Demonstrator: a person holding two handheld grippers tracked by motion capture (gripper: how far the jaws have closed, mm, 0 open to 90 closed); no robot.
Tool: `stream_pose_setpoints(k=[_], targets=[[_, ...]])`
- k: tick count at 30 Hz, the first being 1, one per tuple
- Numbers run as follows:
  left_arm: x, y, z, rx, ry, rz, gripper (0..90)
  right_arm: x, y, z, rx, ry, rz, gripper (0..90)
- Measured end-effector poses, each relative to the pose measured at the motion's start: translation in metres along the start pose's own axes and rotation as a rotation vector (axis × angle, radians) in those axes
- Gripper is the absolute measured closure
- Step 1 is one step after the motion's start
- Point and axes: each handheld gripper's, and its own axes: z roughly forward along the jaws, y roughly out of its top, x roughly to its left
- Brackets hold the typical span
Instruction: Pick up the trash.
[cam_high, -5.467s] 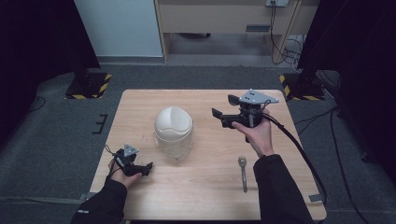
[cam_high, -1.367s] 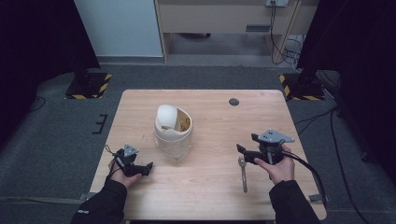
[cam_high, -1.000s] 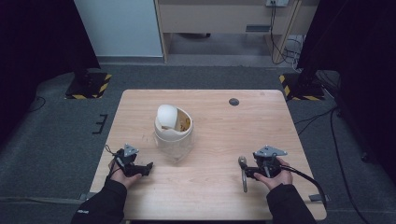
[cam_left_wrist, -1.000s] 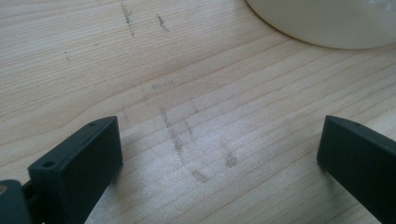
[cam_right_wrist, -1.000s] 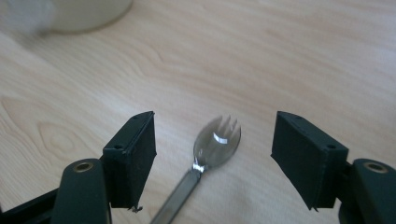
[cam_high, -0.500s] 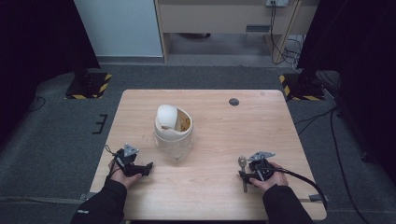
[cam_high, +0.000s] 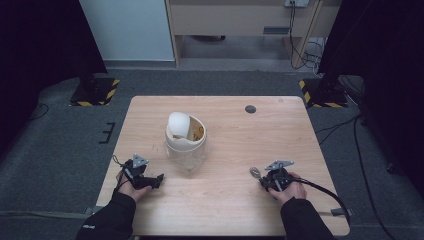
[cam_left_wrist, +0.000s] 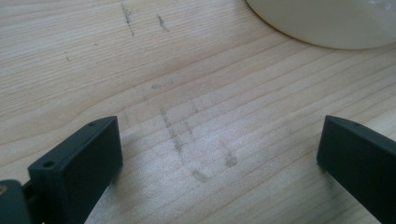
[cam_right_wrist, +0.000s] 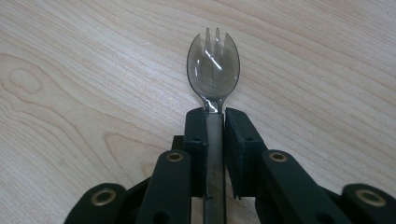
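A pale wooden table (cam_high: 225, 210) sat on grey carpet, seen from above. Near its middle stood a clear jar (cam_high: 185, 145) with a cream collar and a white lid tipped open at the rim, something tan inside. At the near left edge, a hand held the left gripper (cam_high: 159, 179) low over the wood, its 2 black jaws spread wide with bare, scuffed table between them and the jar's pale base just beyond. At the near right, the right gripper (cam_high: 263, 182) lay close to the tabletop, its 2 jaws pressed together on the handle of a smoky translucent spork (cam_right_wrist: 213, 65), whose tined bowl pointed away from the gripper above the wood.
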Motion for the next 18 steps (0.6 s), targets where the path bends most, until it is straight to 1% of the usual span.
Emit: stream_pose_setpoints(k=[2,7,8,9,10,11,12,13,17,18], targets=[[0.0,0.0,0.0,0.0,-0.001,-0.001,0.0,0.0,0.0,0.0,0.003,-0.001,0.0,79.9],[0.001,0.001,0.0,0.01,-0.005,0.002,0.2,-0.003,0.003,-0.005,-0.043,0.003,0.009,79.9],[0.001,0.002,-0.001,0.013,-0.008,0.004,0.8,-0.004,0.003,-0.006,-0.056,0.002,0.011,79.9],[0.001,0.002,-0.001,0.013,-0.008,0.004,2.5,-0.004,0.003,-0.006,-0.056,0.002,0.011,79.9],[0.002,0.003,-0.002,0.023,-0.01,0.006,4.6,-0.005,0.004,-0.009,-0.084,0.003,0.004,79.9],[0.002,0.003,-0.002,0.023,-0.01,0.006,6.2,-0.005,0.004,-0.009,-0.084,0.003,0.004,79.9],[0.002,0.005,-0.004,0.034,-0.01,0.008,8.1,-0.006,0.006,-0.011,-0.115,-0.007,0.001,79.9],[0.002,0.005,-0.004,0.038,-0.01,0.007,9.8,-0.008,0.006,-0.013,-0.129,-0.009,0.002,79.9],[0.002,0.007,-0.007,0.046,-0.017,-0.005,14.6,-0.012,0.009,-0.02,-0.195,-0.018,0.012,79.9],[0.002,0.008,-0.007,0.039,-0.016,-0.006,15.1,-0.013,0.01,-0.021,-0.208,-0.016,0.018,79.9]])
